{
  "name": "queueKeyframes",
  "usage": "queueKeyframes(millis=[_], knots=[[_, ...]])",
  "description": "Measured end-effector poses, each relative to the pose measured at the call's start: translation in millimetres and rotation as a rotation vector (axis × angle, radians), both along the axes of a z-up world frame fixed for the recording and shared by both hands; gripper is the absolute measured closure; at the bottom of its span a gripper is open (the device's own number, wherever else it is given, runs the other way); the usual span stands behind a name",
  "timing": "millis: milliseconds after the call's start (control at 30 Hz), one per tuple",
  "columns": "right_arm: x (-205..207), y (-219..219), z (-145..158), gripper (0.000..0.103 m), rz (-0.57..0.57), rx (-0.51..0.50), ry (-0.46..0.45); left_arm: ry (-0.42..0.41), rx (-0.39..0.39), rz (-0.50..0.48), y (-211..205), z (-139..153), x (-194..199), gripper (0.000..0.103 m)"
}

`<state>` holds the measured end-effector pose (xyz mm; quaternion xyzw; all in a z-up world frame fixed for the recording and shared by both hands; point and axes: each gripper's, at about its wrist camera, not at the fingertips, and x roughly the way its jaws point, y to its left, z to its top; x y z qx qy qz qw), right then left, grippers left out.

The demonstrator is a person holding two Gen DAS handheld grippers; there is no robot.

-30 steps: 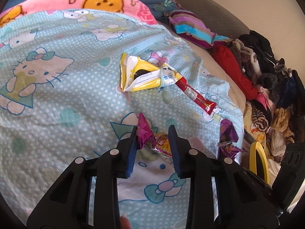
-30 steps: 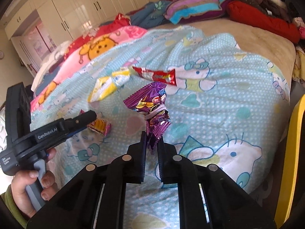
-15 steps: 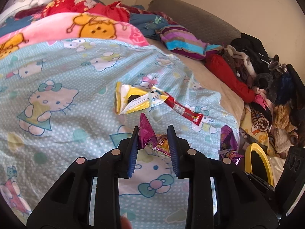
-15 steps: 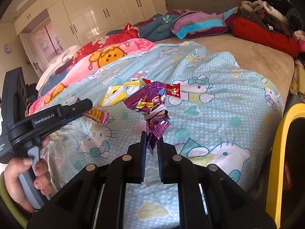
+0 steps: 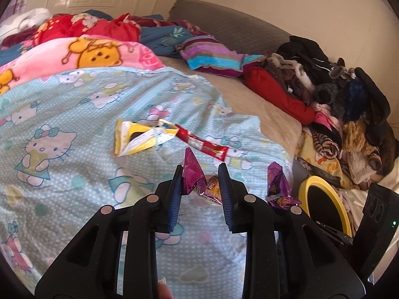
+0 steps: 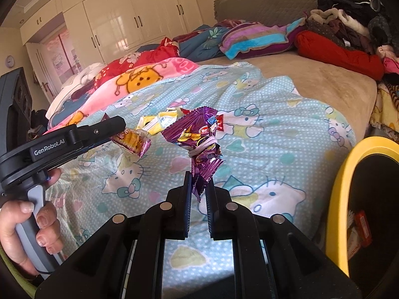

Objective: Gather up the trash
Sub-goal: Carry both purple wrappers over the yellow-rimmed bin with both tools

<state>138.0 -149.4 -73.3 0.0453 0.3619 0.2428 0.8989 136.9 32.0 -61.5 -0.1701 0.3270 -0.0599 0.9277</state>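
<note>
My left gripper (image 5: 200, 177) is shut on a magenta and orange snack wrapper (image 5: 199, 183) and holds it above the bed; the wrapper also shows in the right wrist view (image 6: 131, 142). My right gripper (image 6: 198, 182) is shut on a purple snack bag (image 6: 197, 137) tied with a hair band, also seen in the left wrist view (image 5: 278, 186). A yellow and white wrapper (image 5: 139, 139) and a red wrapper (image 5: 207, 147) lie on the blue Hello Kitty blanket (image 5: 62, 124). A yellow-rimmed bin (image 6: 349, 199) stands at the bed's right side.
A pile of clothes (image 5: 336, 104) covers the bed's right end. A striped pillow (image 5: 212, 57) and a pink blanket (image 5: 74, 54) lie further back. White wardrobes (image 6: 124, 17) line the far wall. The bin also shows in the left wrist view (image 5: 324, 204).
Both grippers have risen and drawn back from the bed with their wrappers held. The bin has come further into view on the right.
</note>
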Motion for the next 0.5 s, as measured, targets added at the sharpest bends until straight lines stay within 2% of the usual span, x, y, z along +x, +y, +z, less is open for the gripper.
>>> queueKeyframes(millis=[500], knots=[[-6, -49, 31, 0.092, -0.091, 0.041, -0.048, -0.053, 0.024, -0.075, -35, 23, -12, 0.082]])
